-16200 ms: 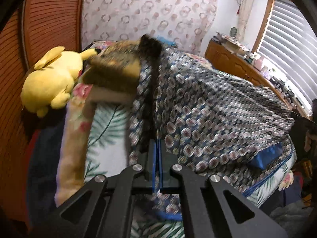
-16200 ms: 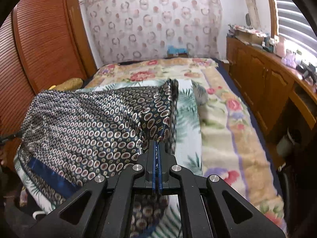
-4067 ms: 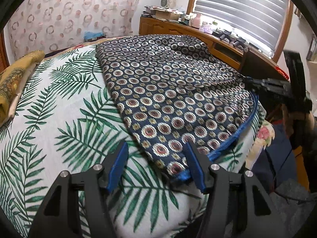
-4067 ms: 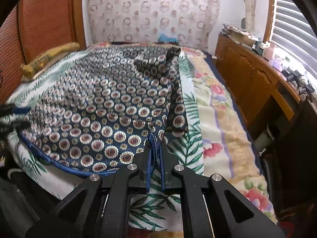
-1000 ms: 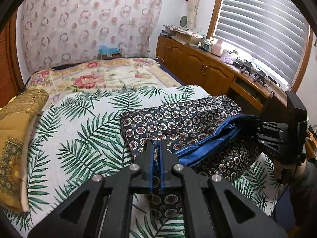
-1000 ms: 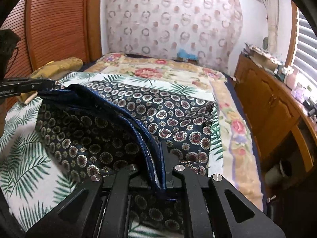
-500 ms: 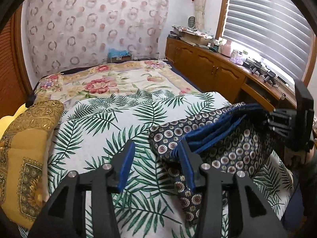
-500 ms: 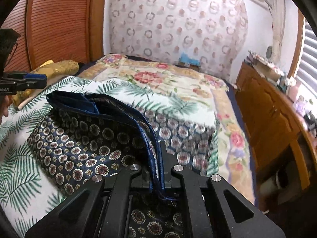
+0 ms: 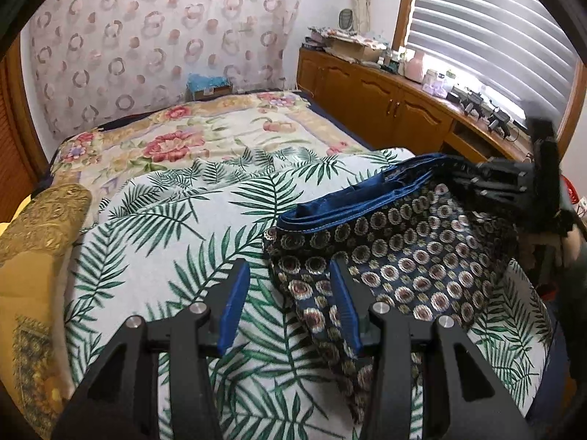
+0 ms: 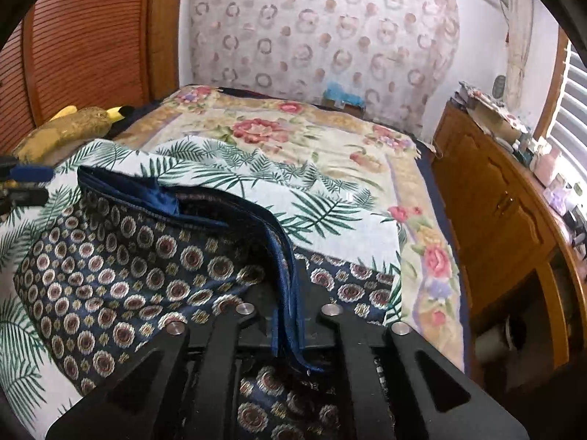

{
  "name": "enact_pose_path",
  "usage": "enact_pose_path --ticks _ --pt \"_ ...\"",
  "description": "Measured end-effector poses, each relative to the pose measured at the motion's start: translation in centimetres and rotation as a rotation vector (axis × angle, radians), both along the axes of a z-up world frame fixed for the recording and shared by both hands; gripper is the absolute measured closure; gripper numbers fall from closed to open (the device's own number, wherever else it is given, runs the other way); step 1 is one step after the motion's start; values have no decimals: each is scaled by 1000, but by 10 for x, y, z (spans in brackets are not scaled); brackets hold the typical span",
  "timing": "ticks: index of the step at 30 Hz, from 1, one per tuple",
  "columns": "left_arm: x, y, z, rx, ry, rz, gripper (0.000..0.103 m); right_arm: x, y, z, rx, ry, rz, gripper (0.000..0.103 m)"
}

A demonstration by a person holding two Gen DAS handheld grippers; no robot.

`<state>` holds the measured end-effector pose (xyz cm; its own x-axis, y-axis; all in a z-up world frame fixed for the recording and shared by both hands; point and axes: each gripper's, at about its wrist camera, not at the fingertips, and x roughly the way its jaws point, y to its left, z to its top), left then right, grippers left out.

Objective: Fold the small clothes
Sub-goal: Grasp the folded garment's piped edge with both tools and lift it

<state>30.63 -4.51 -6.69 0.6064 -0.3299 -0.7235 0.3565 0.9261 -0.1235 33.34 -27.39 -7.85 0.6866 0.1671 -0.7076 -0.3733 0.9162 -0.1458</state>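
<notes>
1. The left gripper (image 9: 288,293) stands with its blue-padded fingers (image 9: 234,304) spread wide and nothing between them; it hangs just above the palm-leaf bedspread (image 9: 157,256), with the near corner of the garment lying under its right-hand finger.
2. The right gripper (image 10: 290,315) has its jaws pressed together on the blue-trimmed edge of the garment (image 10: 121,267), and the pinched hem runs up out of the fingers in a raised ridge.
3. The garment is a dark navy cloth printed with round medallions and lined in bright blue (image 9: 403,256). It lies folded over on itself on the palm-leaf bedspread, near the bed's foot edge, with the blue lining showing along the open fold.
4. In the left wrist view the right gripper (image 9: 506,179) shows at the far right end of the garment, holding that end lifted off the bed.
5. In the right wrist view the blue tip of the left gripper (image 10: 25,179) appears at the far left edge, just beside the garment's left end and apart from it.
6. A floral blanket (image 10: 301,135) covers the bed beyond the bedspread.
7. A gold patterned cushion (image 9: 44,220) lies at the bed's left side.
8. A wooden cabinet (image 9: 385,106) runs along the wall under the window blinds (image 9: 495,36).
</notes>
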Motion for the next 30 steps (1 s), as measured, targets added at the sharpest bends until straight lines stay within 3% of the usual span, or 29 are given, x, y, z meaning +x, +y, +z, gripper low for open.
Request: enact_pose_path --ticks 5,9,20,30 --pt "20 -9 -14 23 34 -8 59 -7 -17 26 5 -55 -64 52" --pt "34 -10 -26 3 73 -7 59 -24 -33 40 -22 -88 -119 46" --pt "50 -14 -43 18 105 -2 59 -67 -70 26 96 0 -176 39" --pt "53 -12 -45 21 94 -8 59 -37 -70 -17 161 119 -167 39"
